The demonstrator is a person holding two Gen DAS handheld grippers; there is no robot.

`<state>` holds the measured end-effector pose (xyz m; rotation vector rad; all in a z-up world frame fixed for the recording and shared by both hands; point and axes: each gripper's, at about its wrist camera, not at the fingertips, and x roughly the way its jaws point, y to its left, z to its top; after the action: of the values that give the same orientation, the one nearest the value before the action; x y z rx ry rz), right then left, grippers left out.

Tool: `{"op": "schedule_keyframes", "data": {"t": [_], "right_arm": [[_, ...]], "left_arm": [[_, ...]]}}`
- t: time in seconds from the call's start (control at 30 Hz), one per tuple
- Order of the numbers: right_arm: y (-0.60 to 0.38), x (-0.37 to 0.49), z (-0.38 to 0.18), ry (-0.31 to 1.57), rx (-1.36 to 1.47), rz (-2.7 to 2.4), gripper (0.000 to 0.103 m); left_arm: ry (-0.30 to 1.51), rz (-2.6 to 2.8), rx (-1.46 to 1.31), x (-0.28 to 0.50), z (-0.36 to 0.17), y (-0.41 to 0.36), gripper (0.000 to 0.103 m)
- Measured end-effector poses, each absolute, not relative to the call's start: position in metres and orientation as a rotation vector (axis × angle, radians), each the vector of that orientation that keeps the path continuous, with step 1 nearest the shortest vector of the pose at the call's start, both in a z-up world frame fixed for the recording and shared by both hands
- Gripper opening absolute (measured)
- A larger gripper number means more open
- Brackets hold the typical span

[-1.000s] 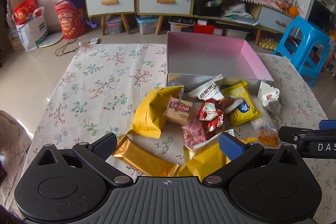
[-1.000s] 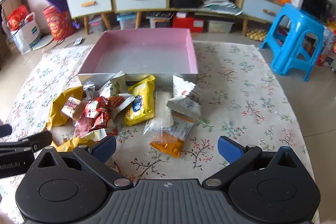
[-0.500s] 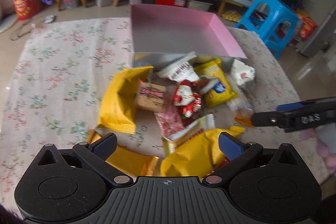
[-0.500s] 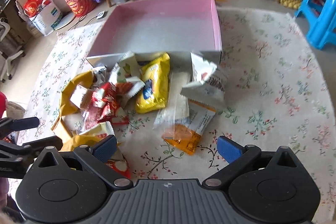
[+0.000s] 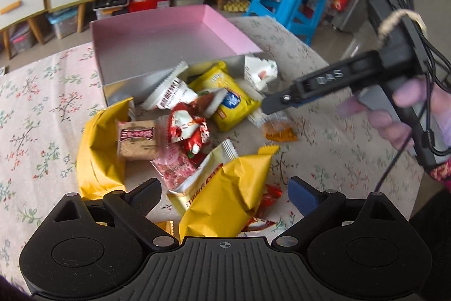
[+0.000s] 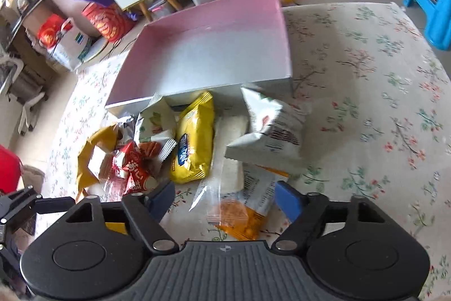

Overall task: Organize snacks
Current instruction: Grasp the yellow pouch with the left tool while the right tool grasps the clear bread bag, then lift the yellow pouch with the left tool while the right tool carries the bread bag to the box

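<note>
Snacks lie heaped on the floral tabletop against the pink box. Left gripper straddles a yellow packet, fingers wide apart; right gripper straddles an orange packet, fingers likewise spread.

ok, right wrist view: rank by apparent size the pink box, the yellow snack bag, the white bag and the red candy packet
1. pink box, by far the largest.
2-3. yellow snack bag and white bag: they look alike, so no ranking.
4. red candy packet, the smallest.
</note>
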<state>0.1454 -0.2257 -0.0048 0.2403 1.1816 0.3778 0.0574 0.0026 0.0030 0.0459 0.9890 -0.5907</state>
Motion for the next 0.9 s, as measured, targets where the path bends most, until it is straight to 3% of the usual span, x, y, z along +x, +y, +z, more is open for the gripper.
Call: {"op": "schedule_keyframes", "data": {"t": [0.13,0.3,0.4,0.6,0.73,0.9], "right_arm": [[-0.213,0.149,-0.012,1.184,0.173,0.368,0.052],[-0.204,0.151,-0.014,1.153,0.109,0.357,0.045],[-0.199,0.151,-0.015,1.14,0.061,0.351,0.04],[-0.192,0.147,-0.015,1.128,-0.011,0.35,0.019],[-0.199,0.146,-0.01,1.14,0.019,0.353,0.011],[-0.207,0.14,-0.002,1.157,0.072,0.363,0.007]], "left_arm": [[1.015,-0.574,0.095,0.057,-0.006,-0.003,0.083],[1.018,-0.533,0.109,0.06,-0.011,-0.003,0.074],[1.022,-0.526,0.101,0.06,-0.013,-0.004,0.063],[1.005,-0.517,0.116,0.059,-0.012,-0.007,0.051],[1.0,-0.526,0.097,0.057,-0.008,-0.006,0.036],[1.009,-0.517,0.08,0.054,-0.005,-0.003,0.033]]}}
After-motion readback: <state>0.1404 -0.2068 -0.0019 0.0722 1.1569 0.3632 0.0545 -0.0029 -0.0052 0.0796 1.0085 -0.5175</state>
